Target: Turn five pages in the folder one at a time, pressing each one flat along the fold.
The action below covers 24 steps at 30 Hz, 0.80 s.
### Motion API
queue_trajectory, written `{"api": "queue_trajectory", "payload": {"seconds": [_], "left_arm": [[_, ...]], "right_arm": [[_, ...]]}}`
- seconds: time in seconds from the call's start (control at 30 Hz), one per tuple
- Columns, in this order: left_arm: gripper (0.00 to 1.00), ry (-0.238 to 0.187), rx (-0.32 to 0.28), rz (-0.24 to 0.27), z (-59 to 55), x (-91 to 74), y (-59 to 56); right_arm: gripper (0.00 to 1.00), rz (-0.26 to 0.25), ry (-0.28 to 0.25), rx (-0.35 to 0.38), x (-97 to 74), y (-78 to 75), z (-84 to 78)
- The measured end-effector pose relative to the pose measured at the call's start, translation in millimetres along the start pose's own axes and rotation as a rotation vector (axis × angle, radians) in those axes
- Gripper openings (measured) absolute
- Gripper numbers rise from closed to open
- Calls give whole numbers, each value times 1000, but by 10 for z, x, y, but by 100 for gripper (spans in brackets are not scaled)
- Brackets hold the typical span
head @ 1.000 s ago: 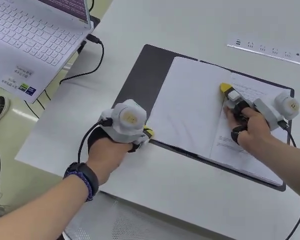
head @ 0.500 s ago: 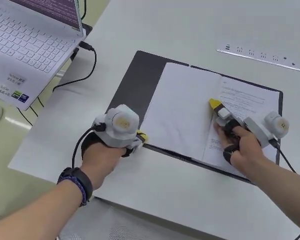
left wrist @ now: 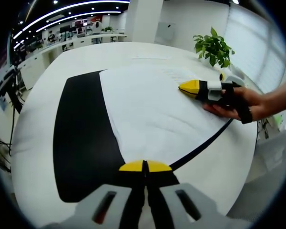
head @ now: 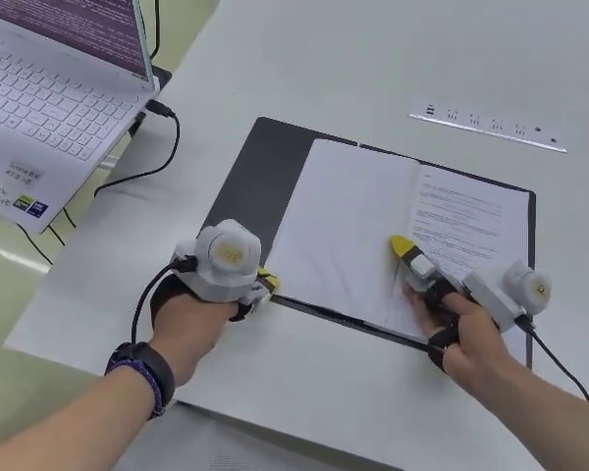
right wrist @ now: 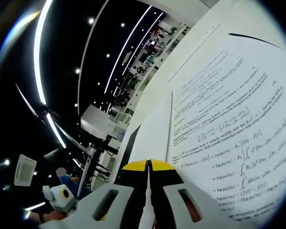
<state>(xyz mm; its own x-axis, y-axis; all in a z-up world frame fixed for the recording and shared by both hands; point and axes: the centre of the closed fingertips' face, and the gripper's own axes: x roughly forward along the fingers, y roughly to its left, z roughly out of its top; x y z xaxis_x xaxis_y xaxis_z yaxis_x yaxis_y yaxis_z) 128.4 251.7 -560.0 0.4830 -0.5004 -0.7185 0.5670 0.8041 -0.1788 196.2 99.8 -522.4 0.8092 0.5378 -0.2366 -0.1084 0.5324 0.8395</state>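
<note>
On the white table's (head: 373, 59) folder (head: 255, 177), left gripper (head: 267, 283) and right gripper (head: 401, 245) rest, fingers closed.

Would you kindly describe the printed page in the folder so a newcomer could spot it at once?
On the white workbench lies a dark folder, open. The printed page is its sheet on the side of the right gripper. Unlike the blank sheet next to it, it carries lines of small text.

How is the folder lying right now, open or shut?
Open: the folder lies spread flat, a blank page left of the fold, a printed page right.
</note>
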Motion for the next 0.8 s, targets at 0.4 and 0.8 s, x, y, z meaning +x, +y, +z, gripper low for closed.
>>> {"api": "queue_trajectory", "payload": {"seconds": [0.4, 0.8], "left_arm": [[0, -5, -2, 3, 2, -8, -4], [0, -6, 3, -3, -3, -10, -7]], "right_arm": [[0, 6, 46, -4, -181, -16, -193], [0, 13, 81, 1, -350, -74, -377]]}}
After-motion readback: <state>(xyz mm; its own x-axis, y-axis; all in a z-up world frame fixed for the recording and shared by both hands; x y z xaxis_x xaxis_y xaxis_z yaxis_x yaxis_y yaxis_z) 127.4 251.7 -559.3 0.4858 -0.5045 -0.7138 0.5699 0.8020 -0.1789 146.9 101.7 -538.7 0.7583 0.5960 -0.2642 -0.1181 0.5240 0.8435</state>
